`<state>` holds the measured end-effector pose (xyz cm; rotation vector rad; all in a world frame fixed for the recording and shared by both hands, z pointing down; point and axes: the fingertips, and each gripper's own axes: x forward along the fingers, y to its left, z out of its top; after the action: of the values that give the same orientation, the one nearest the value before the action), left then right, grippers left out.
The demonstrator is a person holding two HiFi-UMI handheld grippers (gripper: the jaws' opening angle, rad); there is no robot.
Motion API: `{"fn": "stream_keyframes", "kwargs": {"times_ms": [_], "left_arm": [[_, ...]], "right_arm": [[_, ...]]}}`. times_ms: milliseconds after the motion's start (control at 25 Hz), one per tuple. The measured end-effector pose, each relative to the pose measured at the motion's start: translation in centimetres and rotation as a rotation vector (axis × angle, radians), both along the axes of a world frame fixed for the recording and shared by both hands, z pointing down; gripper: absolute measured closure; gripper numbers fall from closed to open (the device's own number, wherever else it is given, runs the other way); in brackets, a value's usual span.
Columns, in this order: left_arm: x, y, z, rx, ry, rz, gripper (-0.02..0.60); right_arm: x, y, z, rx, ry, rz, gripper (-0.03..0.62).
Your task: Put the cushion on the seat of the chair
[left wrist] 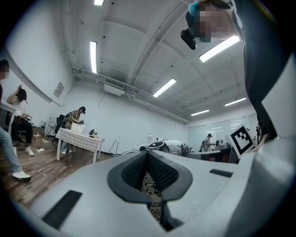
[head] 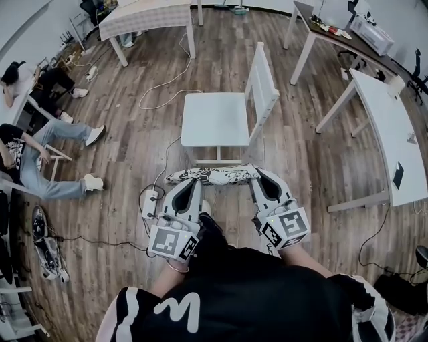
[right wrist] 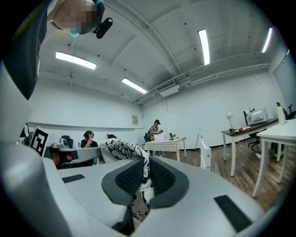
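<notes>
A black-and-white patterned cushion hangs stretched between my two grippers, just in front of the white chair. My left gripper is shut on the cushion's left end, and the fabric shows pinched between its dark pads. My right gripper is shut on the right end, with the fabric squeezed between its pads. The chair's seat is bare, and its backrest stands on the right side in the head view. Both grippers point level toward the chair.
White tables stand at the right and the far right. A checked-cloth table is at the back. Cables and a power strip lie on the wooden floor by my left gripper. People sit at the left.
</notes>
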<state>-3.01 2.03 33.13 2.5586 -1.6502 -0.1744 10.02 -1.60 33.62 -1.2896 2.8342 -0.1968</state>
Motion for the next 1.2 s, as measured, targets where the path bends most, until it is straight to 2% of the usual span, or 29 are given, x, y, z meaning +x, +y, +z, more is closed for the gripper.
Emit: {"fn": "stream_keyframes", "kwargs": {"times_ms": [600,1200], "left_arm": [[-4.6,-12.0,-0.9,-0.01,0.006,0.058,0.578],[-8.0,-19.7,-1.2,-0.002,0.007,0.126,0.578]], "right_arm": [[-4.3,-10.6,-0.4,-0.021,0.016,0.057,0.563],[-7.5,-17.3,-0.6,-0.018,0.005,0.12,0.563]]}}
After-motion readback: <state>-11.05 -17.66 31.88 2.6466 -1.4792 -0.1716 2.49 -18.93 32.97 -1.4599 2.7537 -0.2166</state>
